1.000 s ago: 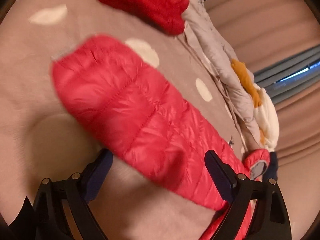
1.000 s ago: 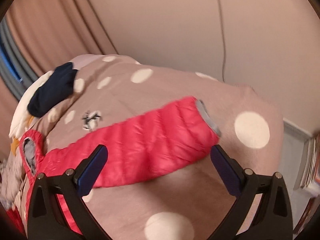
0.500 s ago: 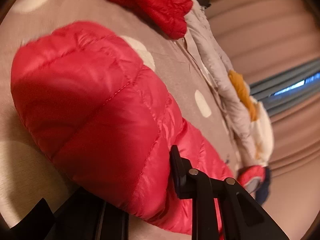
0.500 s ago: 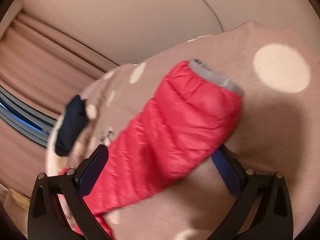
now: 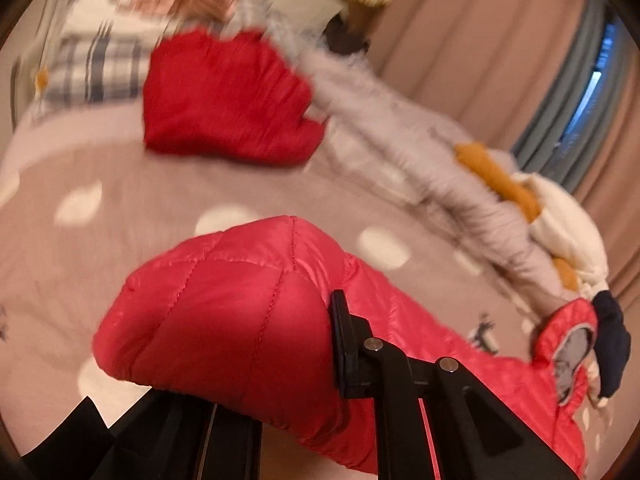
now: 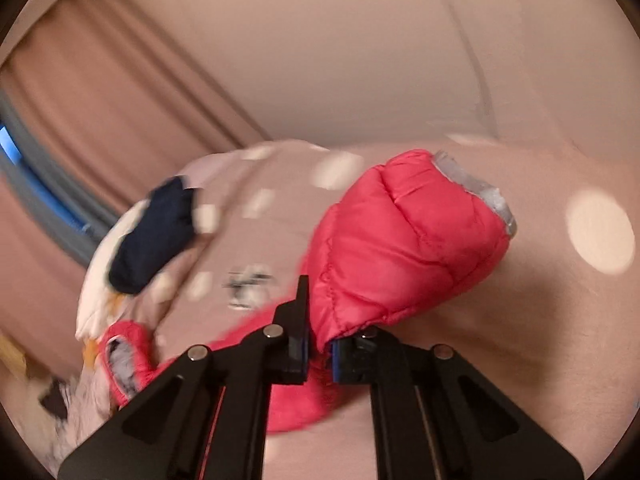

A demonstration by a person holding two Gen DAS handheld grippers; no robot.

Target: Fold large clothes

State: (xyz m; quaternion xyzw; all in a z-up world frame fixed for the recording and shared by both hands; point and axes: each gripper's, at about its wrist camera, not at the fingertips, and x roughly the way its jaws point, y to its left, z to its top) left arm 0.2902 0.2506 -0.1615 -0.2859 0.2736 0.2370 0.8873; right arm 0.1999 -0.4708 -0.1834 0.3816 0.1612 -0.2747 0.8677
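A pink-red quilted puffer jacket [image 5: 224,320] lies on a dusty-pink bedspread with cream dots [image 5: 60,248]. My left gripper [image 5: 280,368] is shut on the jacket's lower body; the puffy fabric bulges over the jaws and hides the left finger. My right gripper [image 6: 318,354] is shut on the jacket's sleeve [image 6: 404,240] near its grey cuff [image 6: 476,192] and holds it lifted above the bedspread [image 6: 540,320]. The jacket's collar shows at the right in the left wrist view [image 5: 568,344] and at the lower left in the right wrist view [image 6: 120,356].
A darker red garment [image 5: 228,100] lies farther back on the bed. A grey coat [image 5: 432,152], an orange and white garment [image 5: 532,208] and a navy item [image 5: 612,344] lie along the far edge. Plaid fabric [image 5: 96,68] is at the back left. Pink curtains [image 6: 100,112] hang behind.
Both grippers have closed on the jacket: the left on its body, the right on the sleeve. Both have lifted their part up from the bedspread.
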